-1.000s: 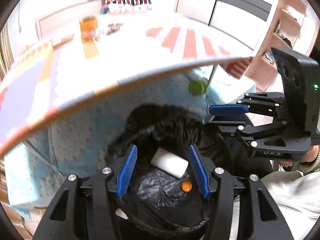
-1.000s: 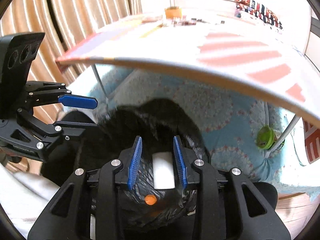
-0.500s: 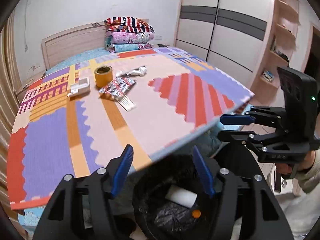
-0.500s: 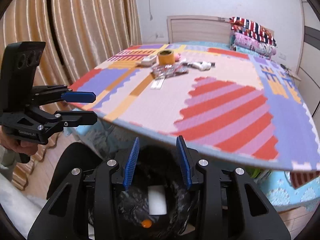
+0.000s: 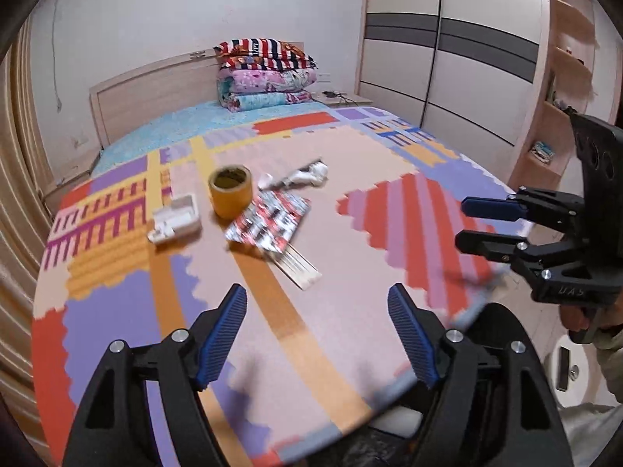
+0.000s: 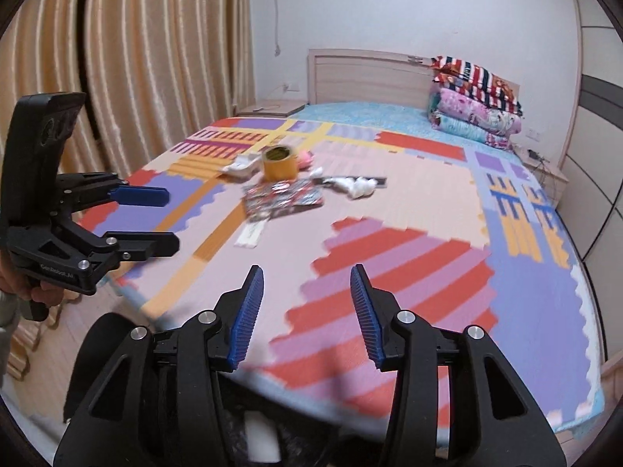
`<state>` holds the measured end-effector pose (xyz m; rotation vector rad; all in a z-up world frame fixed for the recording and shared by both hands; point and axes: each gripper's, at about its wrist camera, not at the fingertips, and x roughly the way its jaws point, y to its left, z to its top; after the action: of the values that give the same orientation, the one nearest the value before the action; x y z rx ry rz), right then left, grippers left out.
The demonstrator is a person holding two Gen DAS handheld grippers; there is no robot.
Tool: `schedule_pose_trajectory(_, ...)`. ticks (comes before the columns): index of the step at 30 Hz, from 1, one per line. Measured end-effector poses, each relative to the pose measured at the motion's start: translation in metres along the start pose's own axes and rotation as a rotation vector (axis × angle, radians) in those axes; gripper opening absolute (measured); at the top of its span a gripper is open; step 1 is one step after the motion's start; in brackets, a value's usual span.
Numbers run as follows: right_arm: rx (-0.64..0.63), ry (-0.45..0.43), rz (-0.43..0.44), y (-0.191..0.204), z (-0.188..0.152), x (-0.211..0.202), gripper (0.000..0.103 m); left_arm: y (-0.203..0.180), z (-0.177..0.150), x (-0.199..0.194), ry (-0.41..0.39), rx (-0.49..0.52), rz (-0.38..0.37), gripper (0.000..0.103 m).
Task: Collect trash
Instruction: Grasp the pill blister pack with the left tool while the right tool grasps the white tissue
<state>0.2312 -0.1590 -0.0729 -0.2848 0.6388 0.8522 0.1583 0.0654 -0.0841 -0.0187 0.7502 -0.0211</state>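
Observation:
Trash lies in a cluster on the patterned foam mat [image 5: 350, 264] on the bed: a shiny snack wrapper [image 5: 270, 220] [image 6: 282, 196], crumpled white tissue [image 5: 307, 173] [image 6: 356, 185], a white flat strip [image 5: 300, 266] [image 6: 251, 233], a small white box [image 5: 175, 220] and a yellow tape roll [image 5: 229, 190] [image 6: 278, 163]. My left gripper [image 5: 317, 334] is open and empty over the mat's near edge. My right gripper [image 6: 305, 311] is open and empty, also short of the cluster. A black-lined bin with a white piece [image 5: 401, 422] [image 6: 263, 436] sits below both.
Folded blankets [image 5: 264, 74] are stacked by the headboard. Curtains [image 6: 117, 58] hang at the left. A wardrobe [image 5: 447, 46] and shelves stand at the right. Each gripper shows in the other's view, the right one [image 5: 490, 225] and the left one [image 6: 152, 220].
Both grippers rose from over the bin, beneath the mat's edge, to above the mat. The trash cluster came into view ahead. Both stayed open and empty.

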Motion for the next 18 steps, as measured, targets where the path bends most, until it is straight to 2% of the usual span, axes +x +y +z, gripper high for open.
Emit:
schedule_pose_trajectory(4,0.01,0.014,-0.021,-0.012,0.015,0.022,0.05,0.015,0.012,0.019,0.023,-0.018,-0.003,0.078)
schedule_pose_trajectory(8,0.036,0.038,0.002,-0.024,0.03,0.047,0.055,0.025,0.023,0.042,0.042,-0.003,0.001,0.081)
schedule_pose_trajectory(18,0.074,0.119,0.023,-0.047,0.052,0.107,0.058,0.037,0.038,0.087,0.091,0.036,0.026,0.081)
